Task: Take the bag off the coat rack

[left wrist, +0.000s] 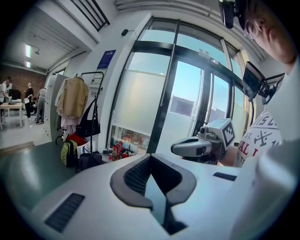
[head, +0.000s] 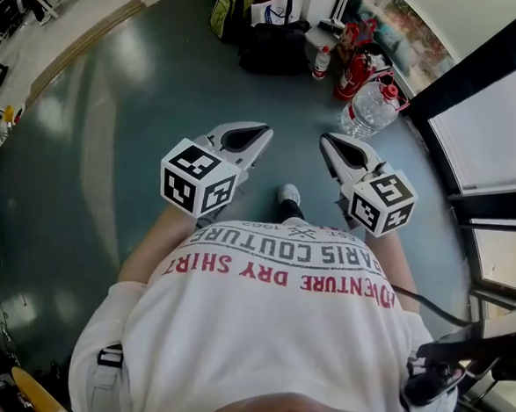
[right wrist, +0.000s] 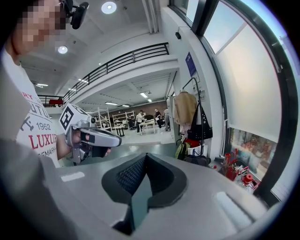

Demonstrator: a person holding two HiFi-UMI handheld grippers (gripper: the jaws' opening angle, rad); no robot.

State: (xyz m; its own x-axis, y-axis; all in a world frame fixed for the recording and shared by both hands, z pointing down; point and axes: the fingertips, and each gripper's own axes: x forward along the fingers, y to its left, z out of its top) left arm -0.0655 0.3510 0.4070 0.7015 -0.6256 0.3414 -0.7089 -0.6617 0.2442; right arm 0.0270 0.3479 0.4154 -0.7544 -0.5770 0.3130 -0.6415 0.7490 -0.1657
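**Head view.** The left gripper [head: 263, 132] and right gripper [head: 326, 140] are pointing forward side by side above the grey floor [head: 142, 104], just ahead of the person's white shirt [head: 267, 333]. A large water bottle [head: 370, 108] is standing ahead at the right.

**Left gripper view.** The jaws are pressing together on nothing. The black bag [left wrist: 89, 125] is hanging on the coat rack [left wrist: 93, 72] beside a beige coat [left wrist: 72, 97], well apart from the gripper.

**Right gripper view.** The jaws are likewise meeting, empty. The bag is hanging on the rack far ahead, by the window wall.

Bag [left wrist: 88, 127] hangs on coat rack [left wrist: 93, 72], right of coat [left wrist: 73, 97]; backpack [left wrist: 68, 153] on floor [left wrist: 28, 171] below.
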